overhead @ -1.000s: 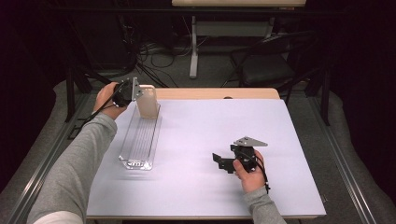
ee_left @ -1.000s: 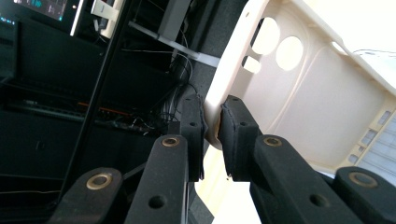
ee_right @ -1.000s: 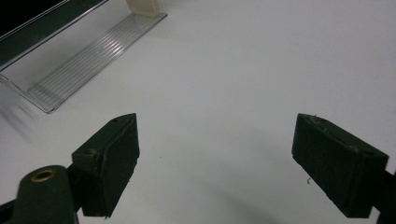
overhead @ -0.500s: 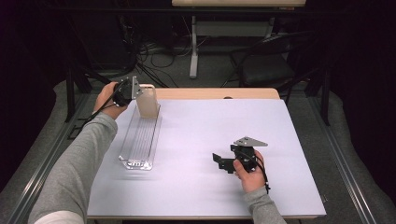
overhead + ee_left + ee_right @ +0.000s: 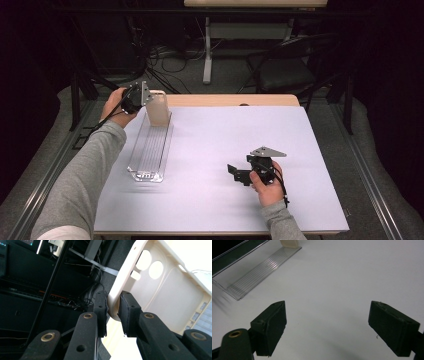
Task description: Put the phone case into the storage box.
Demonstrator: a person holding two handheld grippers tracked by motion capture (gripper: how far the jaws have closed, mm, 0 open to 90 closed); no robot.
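A cream phone case [image 5: 158,107] stands upright at the far end of a clear ribbed rack [image 5: 151,148] on the table's left side. My left gripper [image 5: 146,97] is shut on the case's edge; in the left gripper view the two jaws pinch the rim of the case [image 5: 160,287] at my left gripper [image 5: 113,311], and its camera cut-outs show. My right gripper [image 5: 233,173] rests low over the white table at the right, jaws wide apart with nothing between them, as at my right gripper [image 5: 327,325]. The rack [image 5: 259,267] lies far off at its upper left.
The white table top [image 5: 225,150] has a wooden strip along its far edge. Behind it stand a dark chair [image 5: 290,70], a desk leg [image 5: 207,50] and loose cables on the floor. Dark metal rails [image 5: 45,170] run along both sides of the table.
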